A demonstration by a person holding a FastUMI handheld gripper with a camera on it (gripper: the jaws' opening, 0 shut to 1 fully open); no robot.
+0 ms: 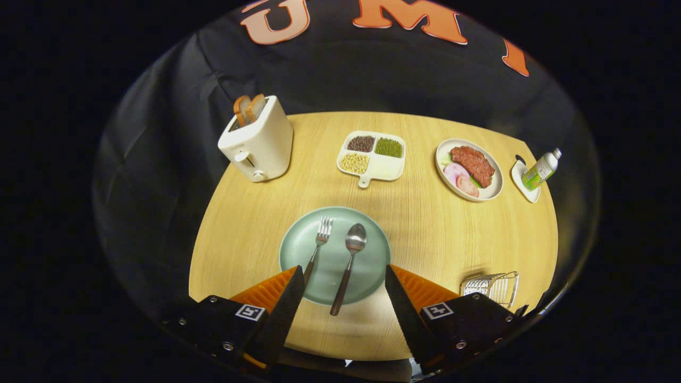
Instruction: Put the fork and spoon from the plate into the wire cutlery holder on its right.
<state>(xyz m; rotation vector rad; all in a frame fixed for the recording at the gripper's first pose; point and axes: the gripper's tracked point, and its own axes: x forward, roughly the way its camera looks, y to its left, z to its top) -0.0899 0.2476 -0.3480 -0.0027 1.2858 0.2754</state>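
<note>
Spread tool (345,276) hovering above green plate (298,255), fork (318,242) left of spoon (348,266), wire cutlery holder (492,287) right on desk (425,229).

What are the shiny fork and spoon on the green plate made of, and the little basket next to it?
The silver fork and spoon look like polished metal, since they gleam; their dark handles may be wood or plastic. The round pale-green plate looks like matte ceramic, maybe plastic. The wire cutlery holder looks like thin shiny metal rods. The open gripper hovers above.
</note>
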